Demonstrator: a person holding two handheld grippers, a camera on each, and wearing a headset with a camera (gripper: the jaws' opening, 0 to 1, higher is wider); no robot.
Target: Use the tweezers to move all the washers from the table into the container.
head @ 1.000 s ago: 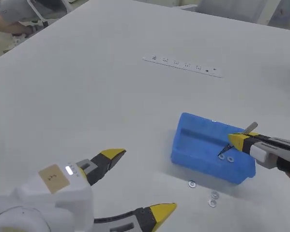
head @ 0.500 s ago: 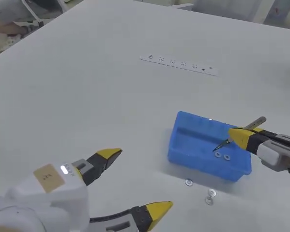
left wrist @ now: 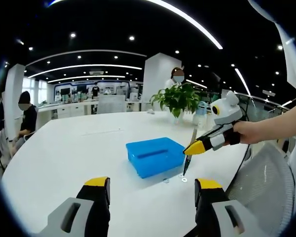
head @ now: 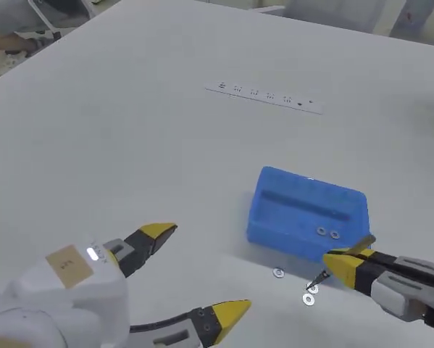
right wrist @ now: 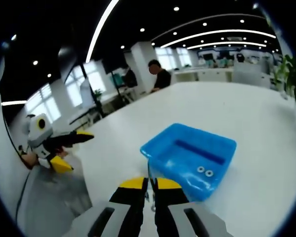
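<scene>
The blue container (head: 285, 238) sits on the white table with two washers (head: 328, 233) inside. Three more washers (head: 309, 294) lie on the table just in front of it. My right gripper (head: 340, 262) is shut on the tweezers (head: 320, 278), whose tip hangs just above those loose washers. In the right gripper view the shut gripper (right wrist: 151, 183) points at the container (right wrist: 160, 157) and the washers (right wrist: 204, 171) in it. My left gripper (head: 195, 272) stands open and empty at the lower left. In the left gripper view the tweezers (left wrist: 185, 168) point down beside a table washer (left wrist: 183, 178).
A flat strip of table sockets (head: 264, 97) is set into the table farther back. The table's far edge and office chairs lie beyond it. People sit at desks in the background of the gripper views.
My right gripper has pulled back with the tweezers from over the container to the loose washers in front of it. Two washers stay in the container. The left gripper has hardly moved.
</scene>
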